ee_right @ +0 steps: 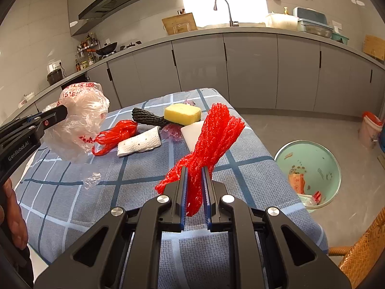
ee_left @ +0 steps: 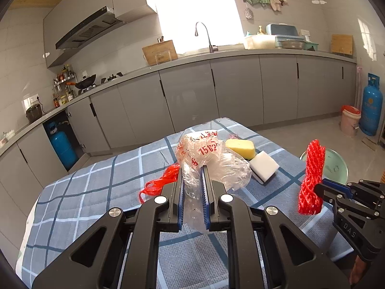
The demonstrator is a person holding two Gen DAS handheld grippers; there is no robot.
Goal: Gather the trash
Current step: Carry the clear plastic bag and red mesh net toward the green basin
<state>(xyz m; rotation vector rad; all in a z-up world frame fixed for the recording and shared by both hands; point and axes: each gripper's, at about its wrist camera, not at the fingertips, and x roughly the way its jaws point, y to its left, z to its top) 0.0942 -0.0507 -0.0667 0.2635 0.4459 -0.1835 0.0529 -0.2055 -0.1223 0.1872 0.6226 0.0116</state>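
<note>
While left tongs [ee_left: 192, 180] pinch "GenRobot.AI"-side printed bag [ee_left: 207, 159], right tongs [ee_right: 195, 180] clamp red netting [ee_right: 214, 134]

Kitchen backdrop behind the checked table

A faucet [ee_left: 204, 36] rises before the bright window; a wok [ee_left: 85, 82] sits on the stove under the range hood [ee_left: 84, 30]; blue gas cylinders stand in an open cabinet [ee_left: 63, 148] and by the right wall [ee_left: 371, 104].
</note>
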